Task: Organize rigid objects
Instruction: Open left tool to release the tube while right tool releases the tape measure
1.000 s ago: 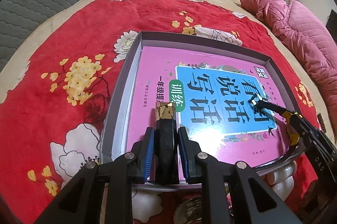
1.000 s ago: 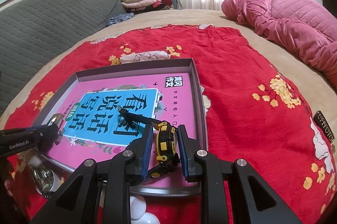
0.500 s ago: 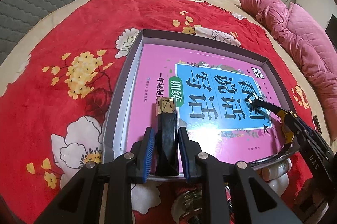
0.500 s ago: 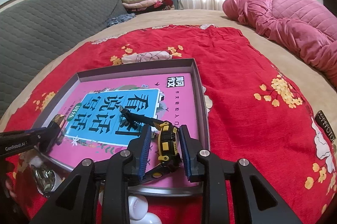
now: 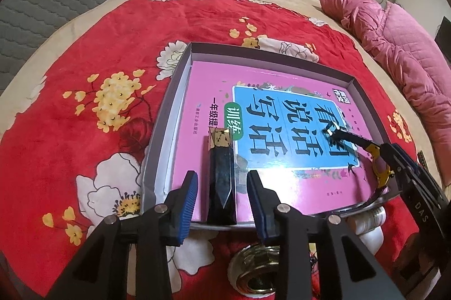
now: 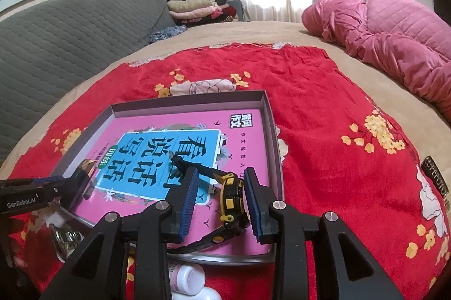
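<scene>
A grey shallow box (image 5: 172,91) (image 6: 270,114) lies on the red flowered blanket with a pink and blue book (image 5: 282,114) (image 6: 169,148) inside. A dark faceted stick with a gold tip (image 5: 221,176) lies on the book between the open fingers of my left gripper (image 5: 222,201), untouched by the pads. A black and yellow wristwatch (image 6: 231,195) lies on the book between the open fingers of my right gripper (image 6: 220,201). The watch (image 5: 377,159) and right gripper also show at the right in the left wrist view.
A white bottle (image 6: 186,280) and a metal lid (image 5: 253,269) lie on the blanket just in front of the box. A pink quilt (image 6: 394,40) lies at the far right. A grey headboard (image 6: 70,26) and folded clothes (image 6: 194,8) stand behind.
Both grippers have opened and let go: the dark stick and the watch now lie free on the book. Both grippers have drawn back slightly.
</scene>
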Demonstrator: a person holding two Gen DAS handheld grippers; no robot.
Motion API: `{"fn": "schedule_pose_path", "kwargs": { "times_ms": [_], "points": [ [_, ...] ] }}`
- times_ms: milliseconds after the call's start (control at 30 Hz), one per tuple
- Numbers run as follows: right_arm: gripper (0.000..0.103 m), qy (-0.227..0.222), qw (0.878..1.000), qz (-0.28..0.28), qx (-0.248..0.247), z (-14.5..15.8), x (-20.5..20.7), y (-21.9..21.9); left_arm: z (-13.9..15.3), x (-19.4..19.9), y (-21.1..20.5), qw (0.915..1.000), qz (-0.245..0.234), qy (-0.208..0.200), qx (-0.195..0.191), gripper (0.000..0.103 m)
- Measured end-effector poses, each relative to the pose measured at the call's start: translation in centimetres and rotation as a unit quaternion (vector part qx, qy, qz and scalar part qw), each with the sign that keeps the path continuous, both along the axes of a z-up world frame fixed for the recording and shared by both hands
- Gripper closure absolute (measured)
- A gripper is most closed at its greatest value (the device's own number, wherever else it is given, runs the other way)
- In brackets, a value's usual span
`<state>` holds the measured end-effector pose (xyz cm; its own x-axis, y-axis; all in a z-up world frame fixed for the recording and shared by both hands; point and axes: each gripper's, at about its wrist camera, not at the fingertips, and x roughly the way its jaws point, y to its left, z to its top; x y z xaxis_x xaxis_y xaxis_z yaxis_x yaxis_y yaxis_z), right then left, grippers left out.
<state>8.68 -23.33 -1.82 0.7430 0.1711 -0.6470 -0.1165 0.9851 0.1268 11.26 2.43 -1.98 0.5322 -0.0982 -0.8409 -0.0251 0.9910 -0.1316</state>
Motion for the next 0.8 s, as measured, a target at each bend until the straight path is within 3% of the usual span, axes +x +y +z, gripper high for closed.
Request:
{"fn": "schedule_pose_path", "kwargs": {
  "times_ms": [367,400,467,500,567,800],
  "points": [
    [0.067,-0.024,1.000,0.009,0.000,1.0,-0.5,0.0,1.5,-0.8,-0.2,0.9999,0.002,-0.005,0.009,0.063],
    [0.066,-0.026,1.000,0.009,-0.002,1.1,-0.6,0.0,1.5,-0.8,-0.3,0.9999,0.001,-0.005,0.011,0.063],
    [0.052,-0.030,0.999,0.009,-0.001,1.2,-0.6,0.0,1.6,-0.9,-0.4,0.9999,-0.001,-0.002,0.014,0.062],
    [0.050,-0.033,0.999,0.010,0.000,1.3,-0.7,-0.1,1.6,-1.0,-0.4,0.9999,-0.002,-0.001,0.014,0.060],
    [0.049,-0.040,0.999,0.012,0.001,1.5,-0.9,-0.1,1.7,-1.2,-0.5,0.9999,-0.005,-0.001,0.015,0.049],
    [0.049,-0.056,0.998,0.020,0.003,1.9,-1.5,-0.1,2.2,-1.7,-0.4,0.9999,-0.005,-0.006,0.012,0.048]
  ]
}}
